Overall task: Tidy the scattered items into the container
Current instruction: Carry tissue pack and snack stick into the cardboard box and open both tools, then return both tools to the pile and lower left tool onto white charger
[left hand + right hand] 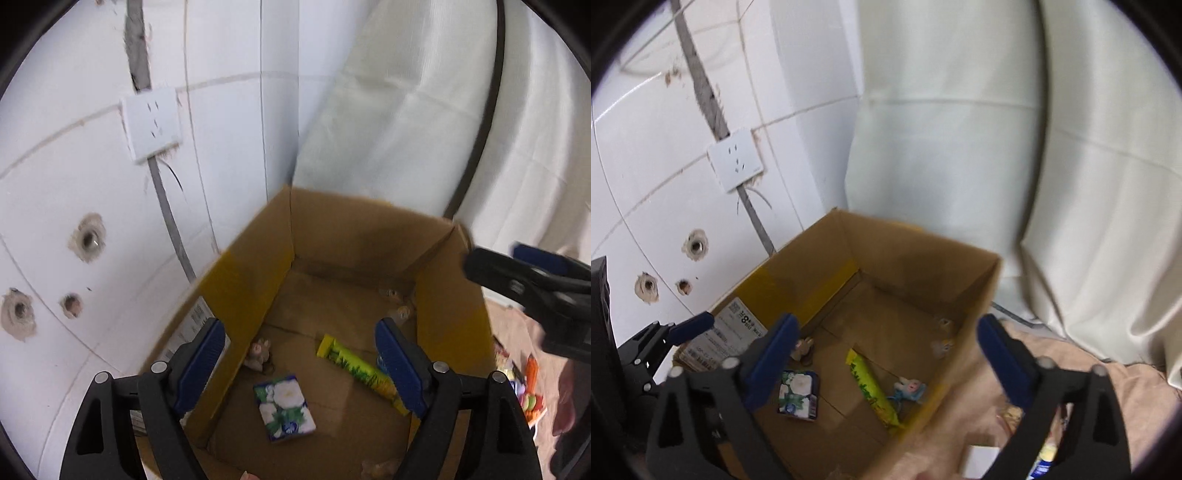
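Note:
An open cardboard box (251, 288) (798, 280) stands against the tiled wall. On its floor lie a floral tissue pack (283, 407) (798, 394), a yellow-green tube (360, 368) (872, 390), a small pinkish figure (259, 354) (803, 349) and a pale blue toy (909, 389). My left gripper (301, 365) hangs open above the box with nothing between its blue pads. My right gripper (886, 363) is open too, over the box's right side, empty; it also shows at the right edge of the left wrist view (532, 280).
A beige cloth (1082, 369) lies right of the box, with several small colourful items (524, 391) and a white card (980, 459) on it. A white curtain (960, 147) hangs behind. The tiled wall (74, 184) carries a socket (151, 123) and drill holes.

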